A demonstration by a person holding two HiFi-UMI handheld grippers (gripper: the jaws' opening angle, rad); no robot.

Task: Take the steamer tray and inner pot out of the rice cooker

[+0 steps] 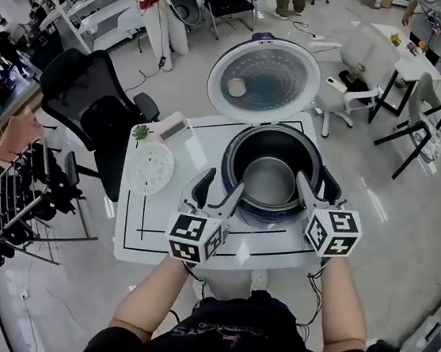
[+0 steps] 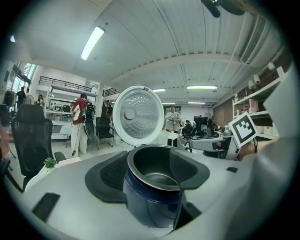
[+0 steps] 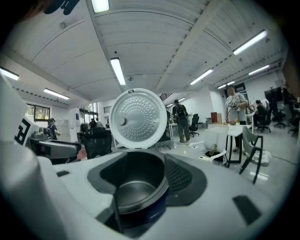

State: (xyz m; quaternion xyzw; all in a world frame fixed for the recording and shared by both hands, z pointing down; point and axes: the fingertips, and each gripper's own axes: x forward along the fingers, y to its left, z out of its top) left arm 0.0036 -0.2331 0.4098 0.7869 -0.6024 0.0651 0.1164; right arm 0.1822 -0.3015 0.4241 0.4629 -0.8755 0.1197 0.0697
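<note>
Grey pot [image 1: 269, 181] in ckr [image 1: 234, 155]; lid [image 1: 264, 79] up

One rice cooker [image 1: 271, 173] stands on one white table [image 1: 130, 232], with one inner pot [image 1: 268, 181] inside it and one round lid [image 1: 264, 81] raised behind it. One steamer tray [image 1: 150, 168] and one small green plant [image 1: 141, 131] lie left of the cooker. Two grippers, the left gripper [image 1: 219, 189] and the right gripper [image 1: 314, 189], are at the cooker's near rim. One black office chair [image 1: 93, 108] stands farther left of the cooker.
</note>
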